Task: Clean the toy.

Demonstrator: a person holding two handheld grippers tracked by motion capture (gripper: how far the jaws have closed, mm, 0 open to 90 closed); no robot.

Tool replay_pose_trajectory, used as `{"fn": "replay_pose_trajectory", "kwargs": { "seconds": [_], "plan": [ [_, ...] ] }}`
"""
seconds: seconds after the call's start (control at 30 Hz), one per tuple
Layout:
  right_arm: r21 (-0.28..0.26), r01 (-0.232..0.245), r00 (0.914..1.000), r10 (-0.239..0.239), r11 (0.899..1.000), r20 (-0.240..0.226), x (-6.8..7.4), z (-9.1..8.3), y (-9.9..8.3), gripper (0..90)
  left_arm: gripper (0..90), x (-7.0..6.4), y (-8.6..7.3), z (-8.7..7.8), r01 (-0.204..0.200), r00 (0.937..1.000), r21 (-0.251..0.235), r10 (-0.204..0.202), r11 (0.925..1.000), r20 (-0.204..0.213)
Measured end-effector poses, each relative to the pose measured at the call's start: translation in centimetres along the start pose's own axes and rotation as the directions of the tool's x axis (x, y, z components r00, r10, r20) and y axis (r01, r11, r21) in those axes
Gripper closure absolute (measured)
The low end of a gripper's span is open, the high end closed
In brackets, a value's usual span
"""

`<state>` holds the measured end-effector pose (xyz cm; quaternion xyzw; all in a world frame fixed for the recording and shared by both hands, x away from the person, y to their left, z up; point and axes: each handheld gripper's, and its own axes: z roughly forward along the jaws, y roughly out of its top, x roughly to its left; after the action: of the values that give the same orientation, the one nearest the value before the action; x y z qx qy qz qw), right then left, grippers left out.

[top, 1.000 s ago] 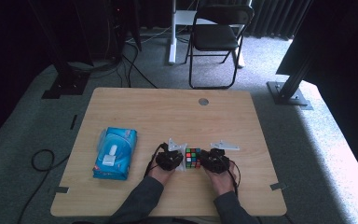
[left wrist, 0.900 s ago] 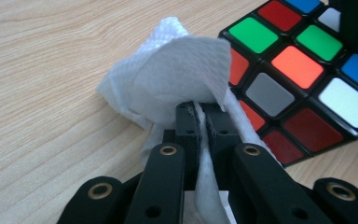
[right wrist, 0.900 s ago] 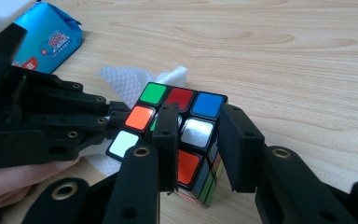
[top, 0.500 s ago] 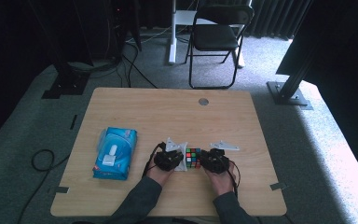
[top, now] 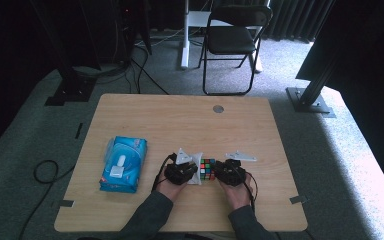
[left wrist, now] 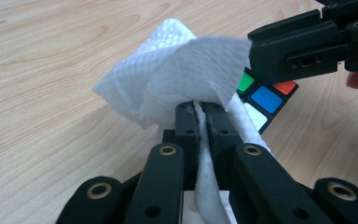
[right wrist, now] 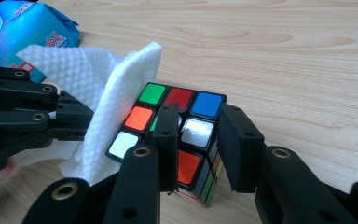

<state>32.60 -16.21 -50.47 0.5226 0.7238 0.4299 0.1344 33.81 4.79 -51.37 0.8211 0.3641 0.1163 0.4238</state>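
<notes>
A Rubik's cube (top: 207,169) sits at the table's front centre between my two grippers. My left gripper (top: 194,173) is shut on a white wipe (left wrist: 182,65), pinched between its jaws (left wrist: 199,109), and the sheet is pressed against the cube's (left wrist: 265,99) left side. In the right gripper view the wipe (right wrist: 116,93) covers the left edge of the cube (right wrist: 179,97). My right gripper (right wrist: 200,126) is shut on the cube, one jaw over its top face and the other on its right side. That gripper (top: 216,171) reaches in from the right.
A blue pack of wet wipes (top: 122,162) lies on the wooden table (top: 180,120) at the left, also seen as the blue pack (right wrist: 23,23) behind the wipe. A folding chair (top: 232,40) stands beyond the far edge.
</notes>
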Motion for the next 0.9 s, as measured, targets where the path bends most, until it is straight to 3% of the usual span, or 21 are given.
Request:
{"fn": "replay_pose_trajectory", "kwargs": {
  "seconds": [0.2, 0.23, 0.37, 0.4, 0.9],
  "plan": [
    [-0.002, -0.004, 1.0000, 0.004, 1.000, 0.009, 0.0, 0.0, 0.0, 69.5, 86.3, 0.0, 0.0, 0.4, -0.001, 0.9998, 0.007, 0.001, 1.0000, -0.018],
    [-0.002, -0.004, 1.0000, 0.004, 1.000, 0.008, 0.0, 0.0, 0.0, 69.5, 86.3, 0.2, -0.3, 1.1, -0.003, 0.9995, 0.049, 0.005, 0.9988, -0.030],
    [-0.002, -0.004, 1.0000, 0.004, 1.000, 0.007, 0.0, 0.0, 0.0, 69.5, 86.4, 0.3, -1.5, 2.6, 0.002, 0.9992, 0.093, 0.002, 0.9957, -0.040],
    [-0.001, -0.003, 1.0000, 0.003, 1.000, 0.007, 0.0, 0.0, 0.0, 69.5, 86.5, 0.3, -1.7, 2.6, 0.007, 0.9994, 0.077, -0.005, 0.9970, -0.035],
    [-0.005, -0.002, 1.0000, 0.002, 1.000, 0.003, -0.1, 0.0, 0.0, 69.5, 86.2, 0.3, -1.3, 2.3, -0.006, 0.9994, 0.089, 0.009, 0.9960, -0.034]
  ]
}}
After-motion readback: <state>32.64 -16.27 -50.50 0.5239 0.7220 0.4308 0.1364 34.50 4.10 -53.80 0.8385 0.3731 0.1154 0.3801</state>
